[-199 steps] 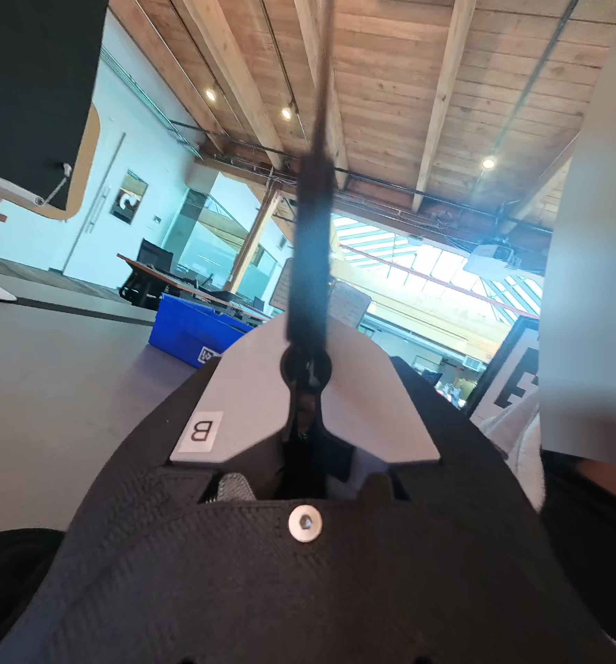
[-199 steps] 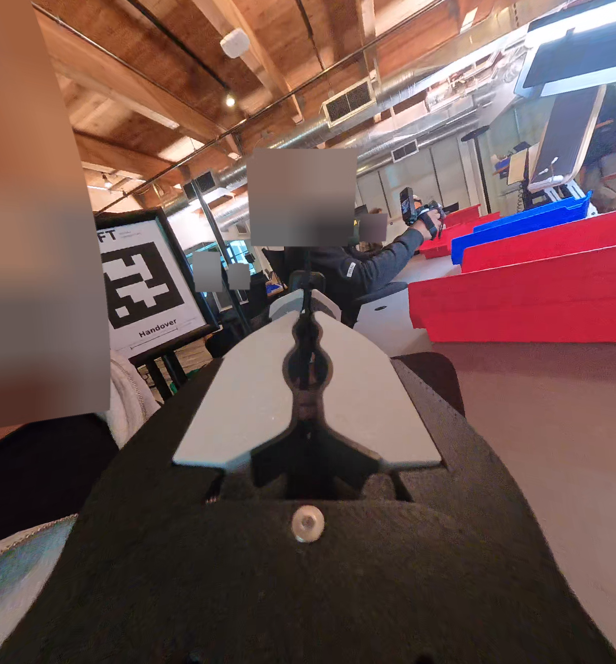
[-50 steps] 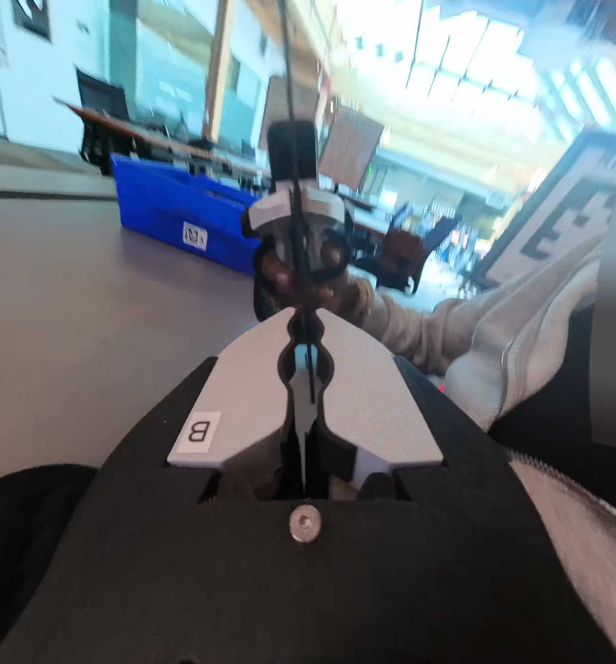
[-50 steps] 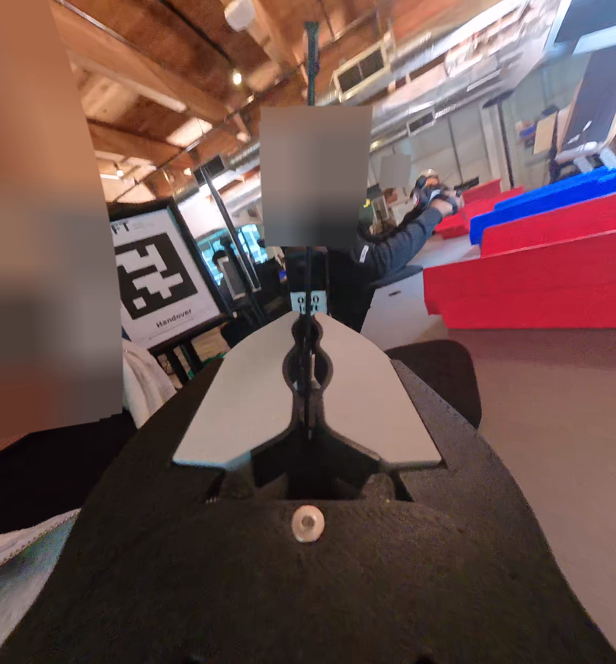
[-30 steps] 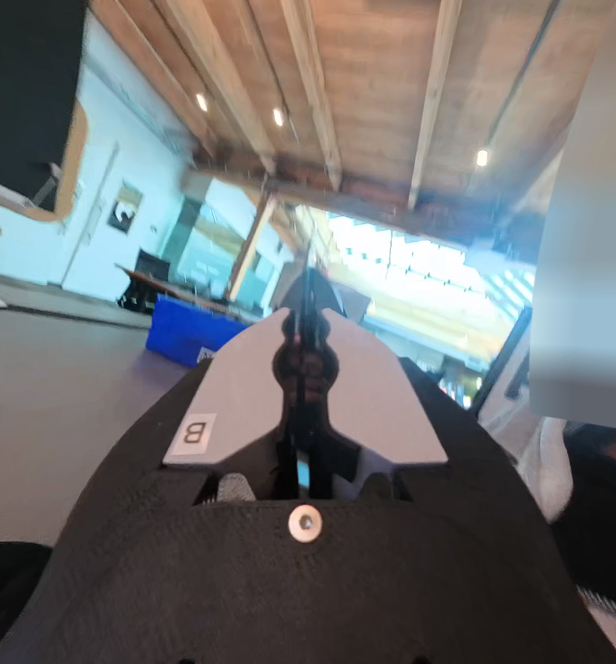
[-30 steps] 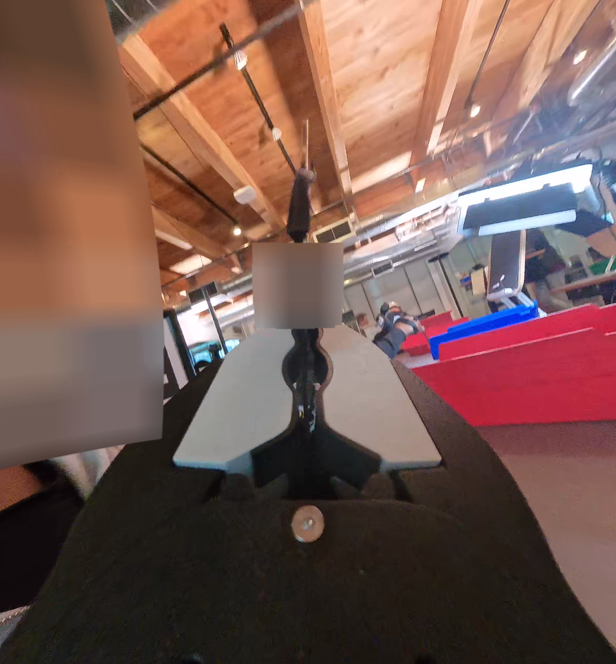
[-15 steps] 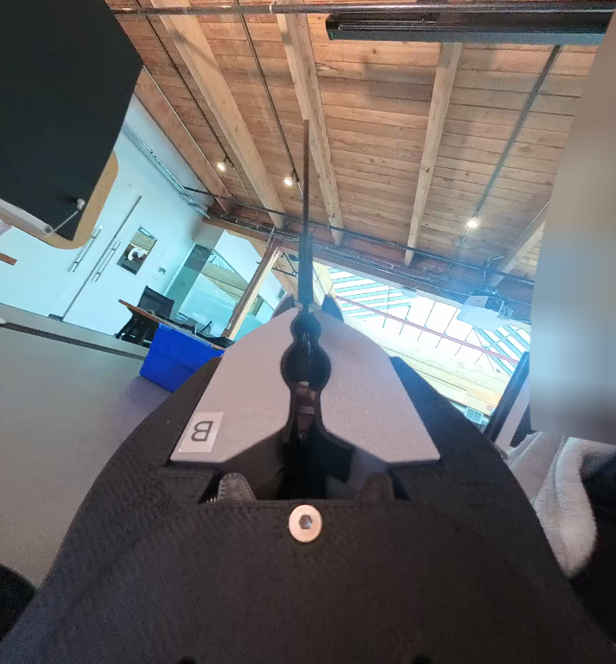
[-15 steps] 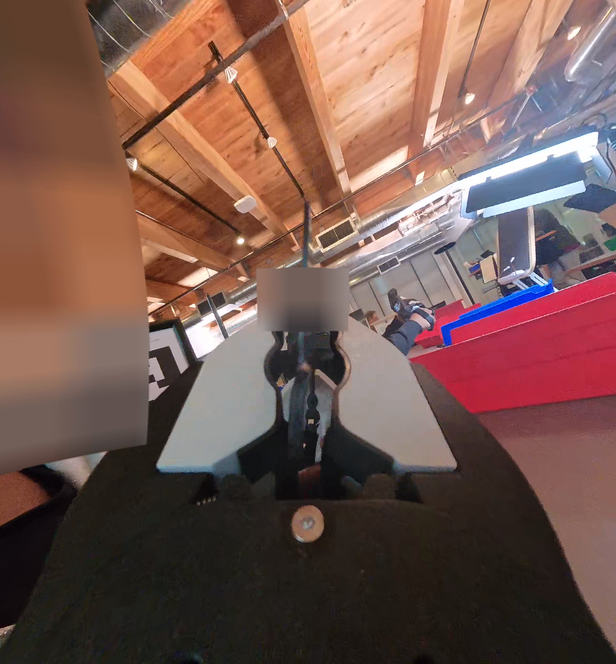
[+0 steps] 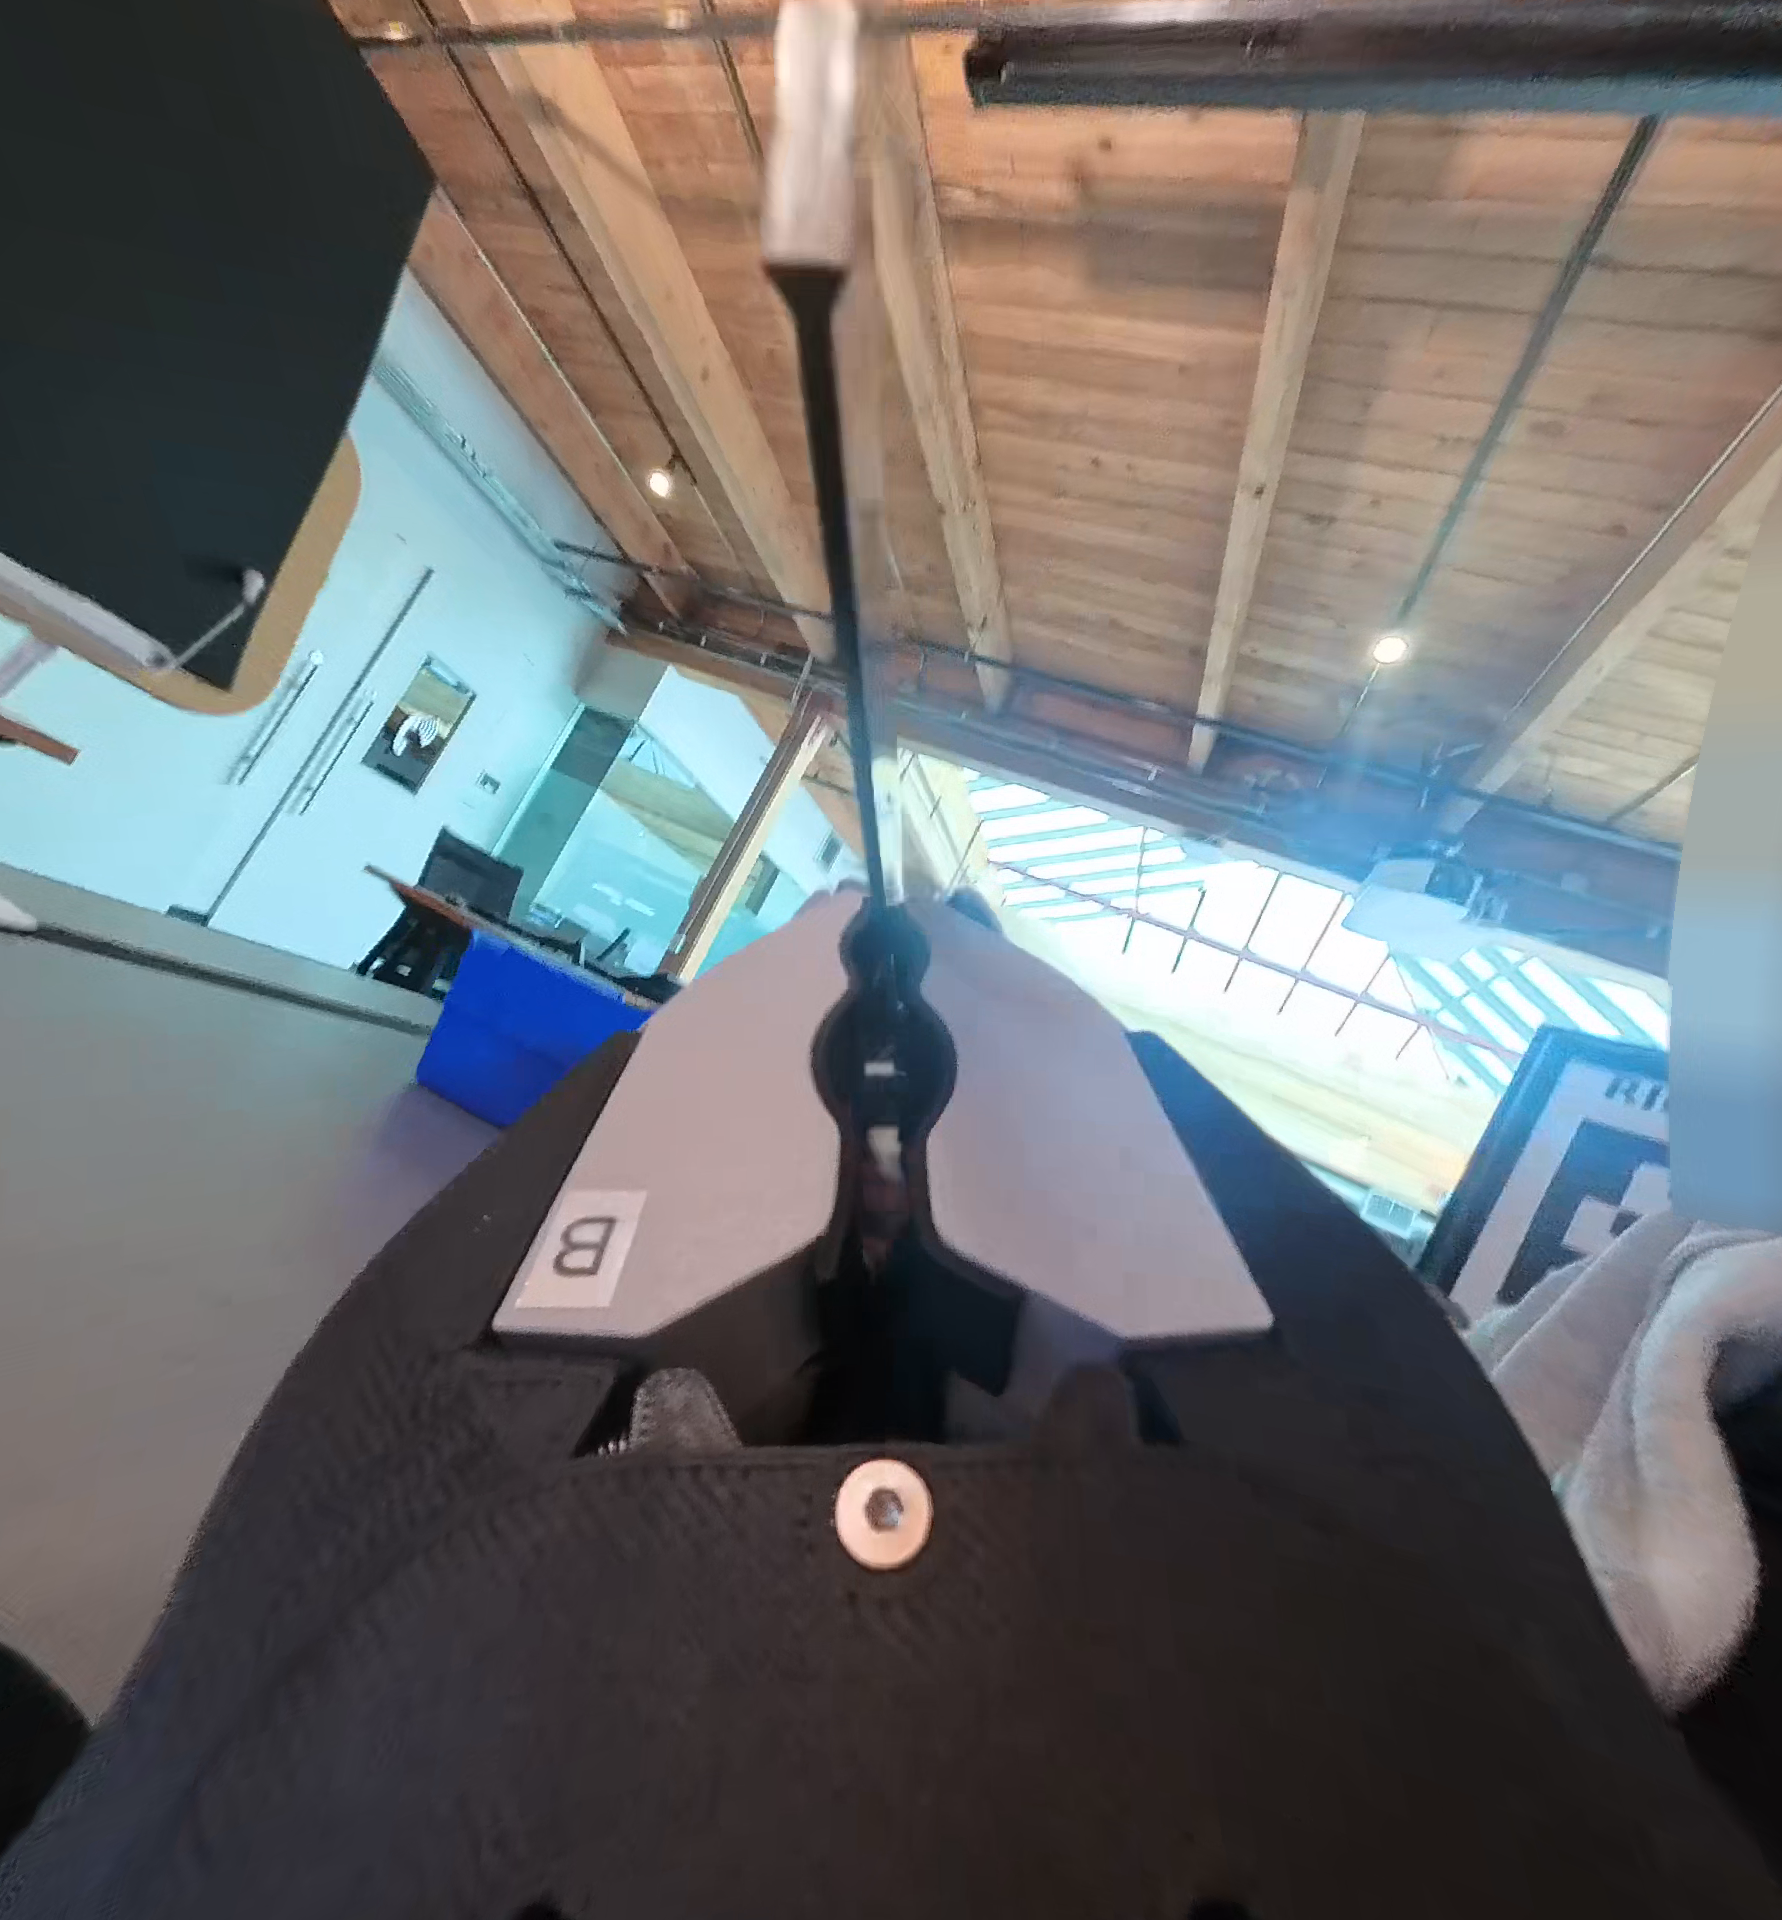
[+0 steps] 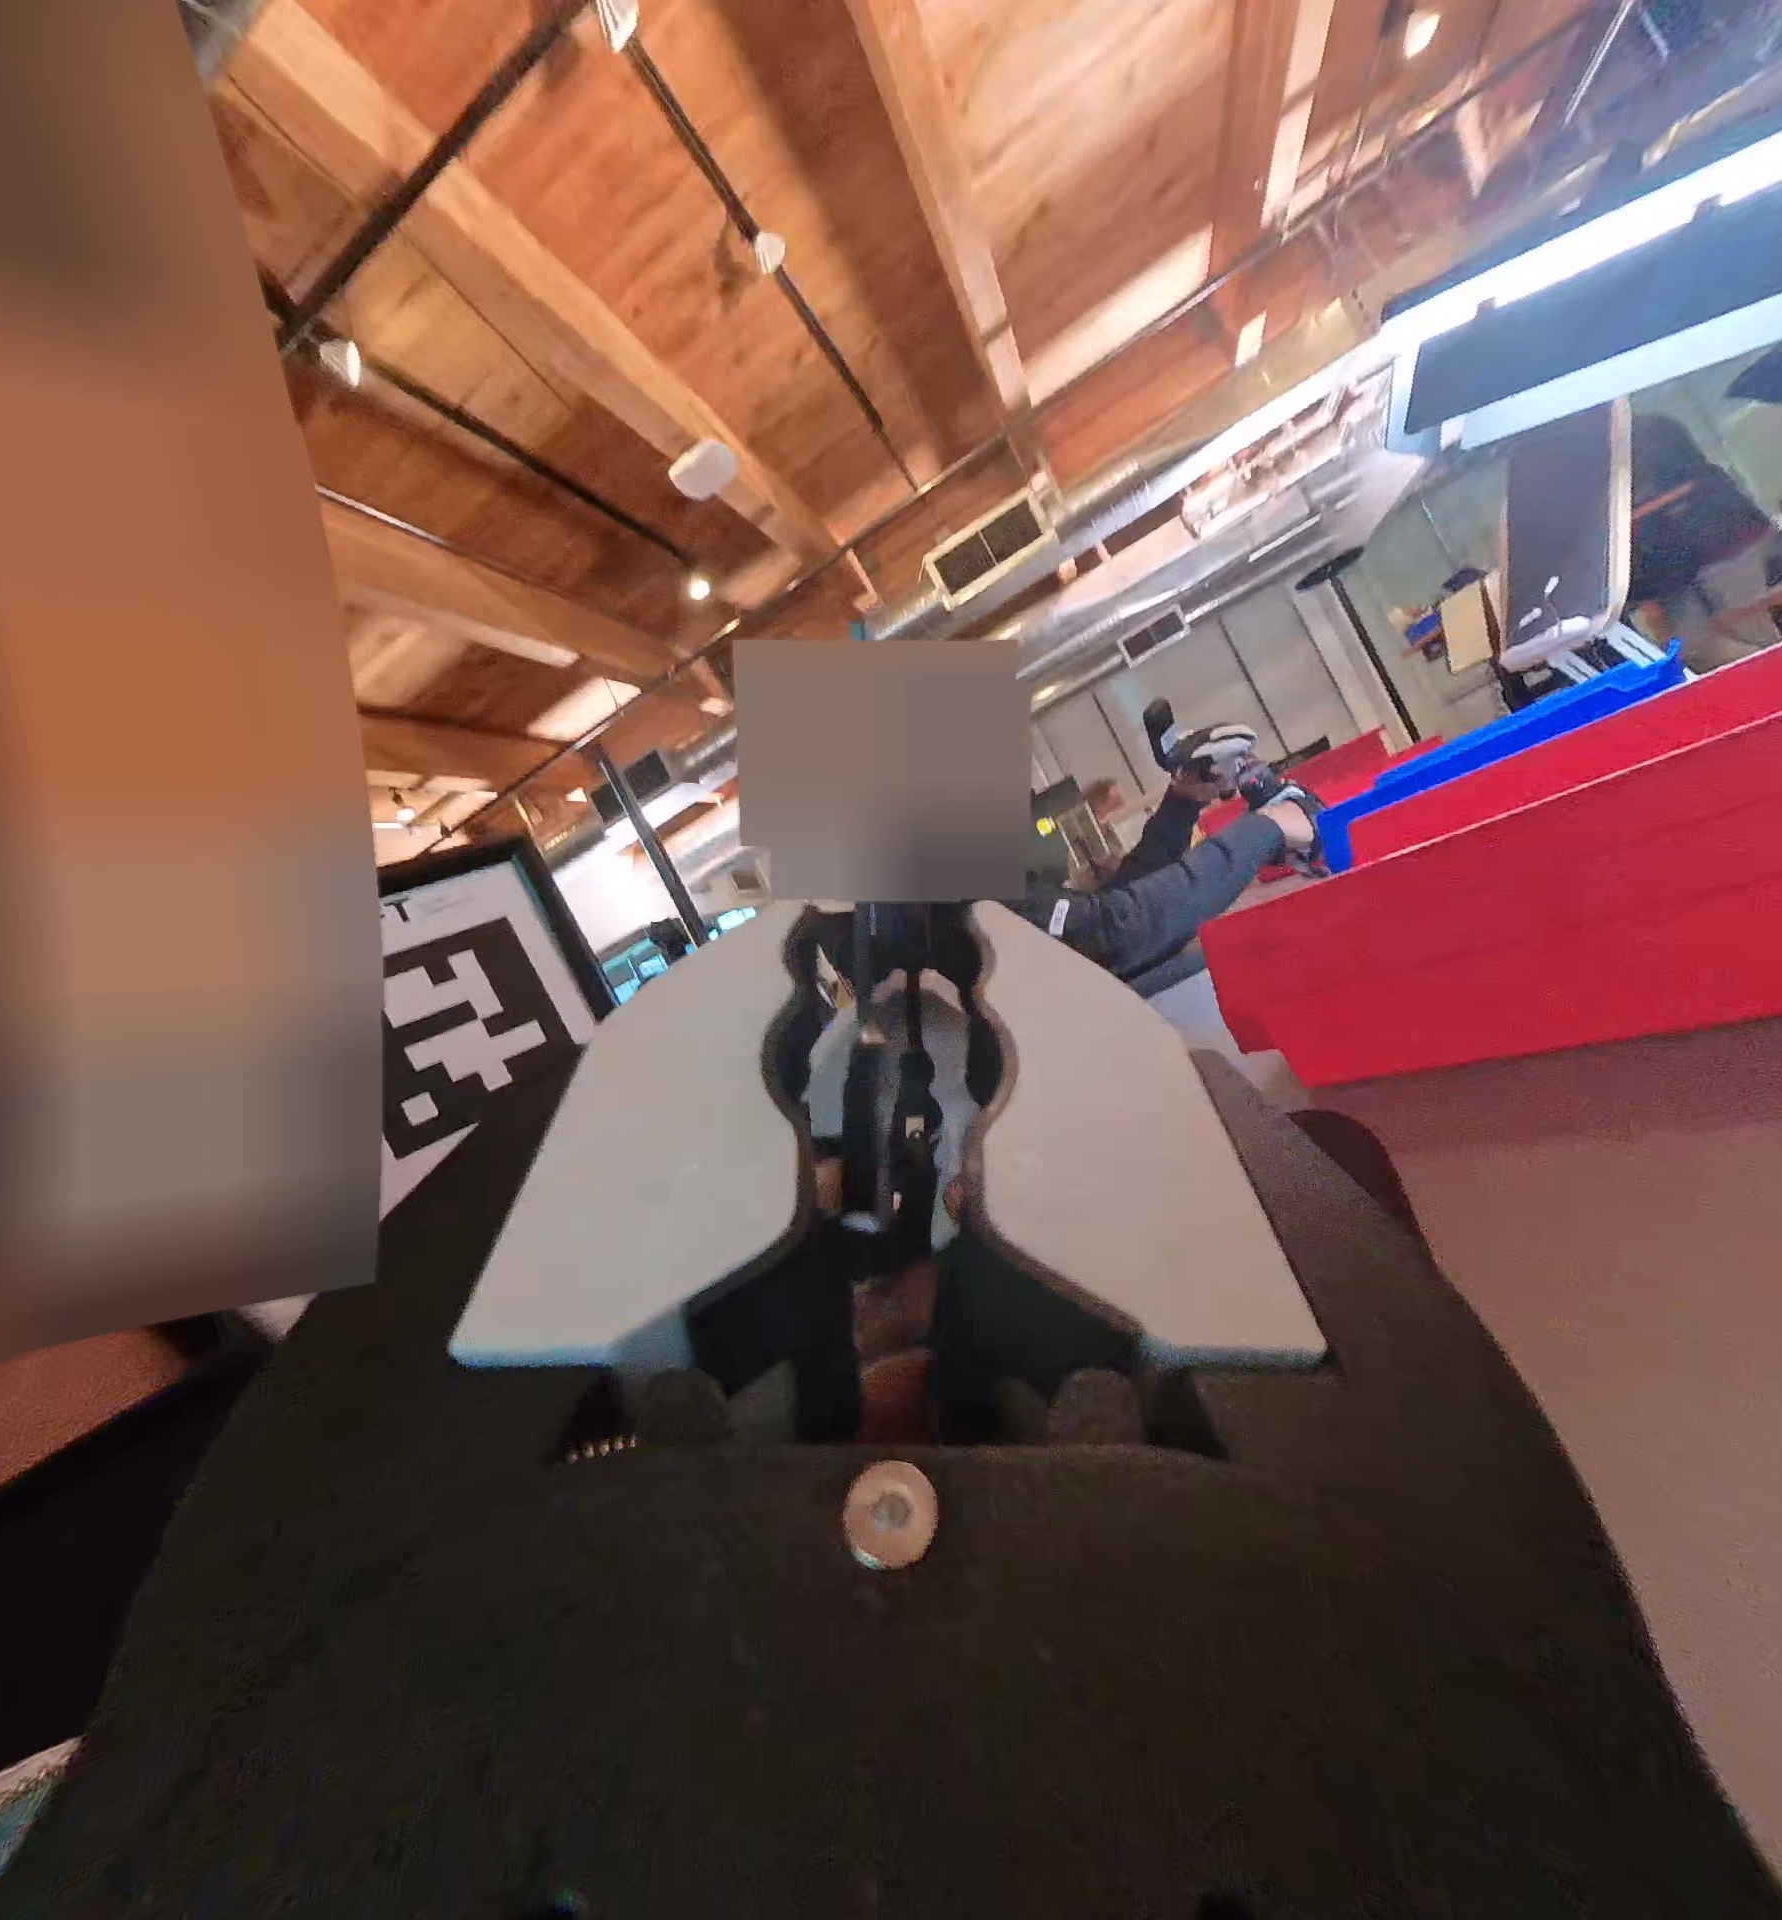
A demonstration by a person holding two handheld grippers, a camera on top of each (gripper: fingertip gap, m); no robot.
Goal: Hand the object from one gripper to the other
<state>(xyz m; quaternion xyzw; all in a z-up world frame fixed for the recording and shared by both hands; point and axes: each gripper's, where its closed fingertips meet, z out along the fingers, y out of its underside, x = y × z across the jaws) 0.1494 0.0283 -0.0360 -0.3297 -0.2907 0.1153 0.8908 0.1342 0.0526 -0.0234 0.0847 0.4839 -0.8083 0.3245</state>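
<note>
The object is a thin black rod point(image 9: 840, 582) with a silver end piece point(image 9: 812, 135). In the left wrist view it stands up and away from my left gripper point(image 9: 882, 925), which is shut on its lower end. My right gripper point(image 10: 887, 914) is open, its grey fingers point(image 10: 658, 1143) a narrow gap apart. Through that gap I see the left gripper point(image 10: 835, 1039) close in front and a short stretch of the rod point(image 10: 869, 977). The rod's top is hidden behind a blurred patch in the right wrist view.
A blue bin point(image 9: 513, 1029) stands on the grey table point(image 9: 139, 1143) ahead left. A framed marker sign point(image 9: 1593, 1174) and a grey sleeve point(image 9: 1645, 1403) are at the right. Red bins point(image 10: 1541, 935) line the brown table point(image 10: 1593, 1299). Another person's arm point(image 10: 1178, 883) reaches out behind.
A second ago my right gripper was shut on the rod. It has since opened, wider now than half a second ago. My left gripper has stayed shut on the rod.
</note>
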